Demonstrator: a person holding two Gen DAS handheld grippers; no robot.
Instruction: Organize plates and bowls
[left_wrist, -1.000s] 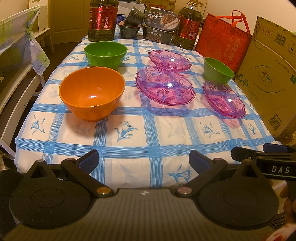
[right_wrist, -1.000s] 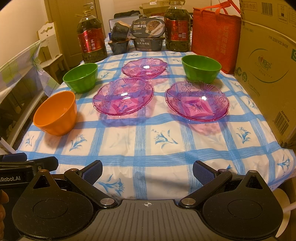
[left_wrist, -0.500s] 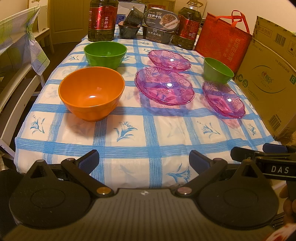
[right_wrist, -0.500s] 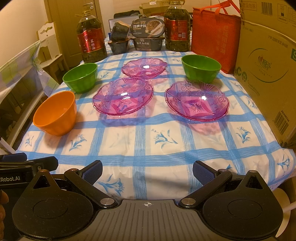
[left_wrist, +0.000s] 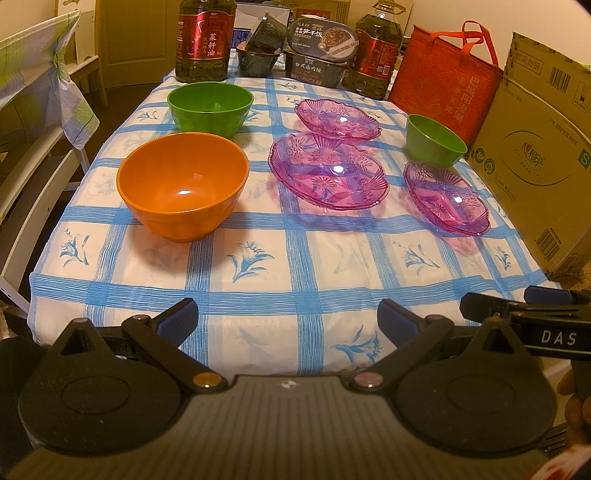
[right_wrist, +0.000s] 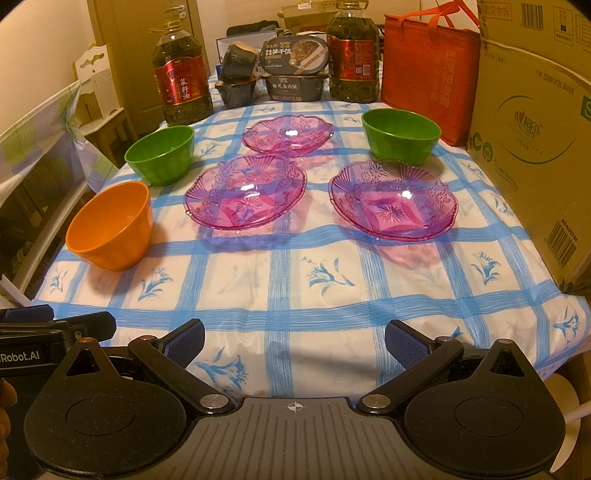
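Observation:
An orange bowl (left_wrist: 183, 184) (right_wrist: 110, 225) sits at the table's near left, with a green bowl (left_wrist: 210, 107) (right_wrist: 160, 153) behind it. A second green bowl (left_wrist: 435, 139) (right_wrist: 400, 134) stands far right. Three clear pink plates lie apart: a middle one (left_wrist: 328, 171) (right_wrist: 245, 192), a far one (left_wrist: 338, 118) (right_wrist: 288, 132) and a right one (left_wrist: 446, 197) (right_wrist: 393, 199). My left gripper (left_wrist: 287, 323) is open over the front edge, holding nothing. My right gripper (right_wrist: 293, 341) is open too, also empty, beside the left one.
Two large oil bottles (right_wrist: 181, 86) (right_wrist: 352, 61) and stacked food boxes (right_wrist: 295, 72) line the far edge of the blue-checked tablecloth (right_wrist: 295, 280). A red bag (right_wrist: 430, 66) and a big cardboard box (right_wrist: 532, 147) border the right side. A chair (left_wrist: 33, 122) stands left.

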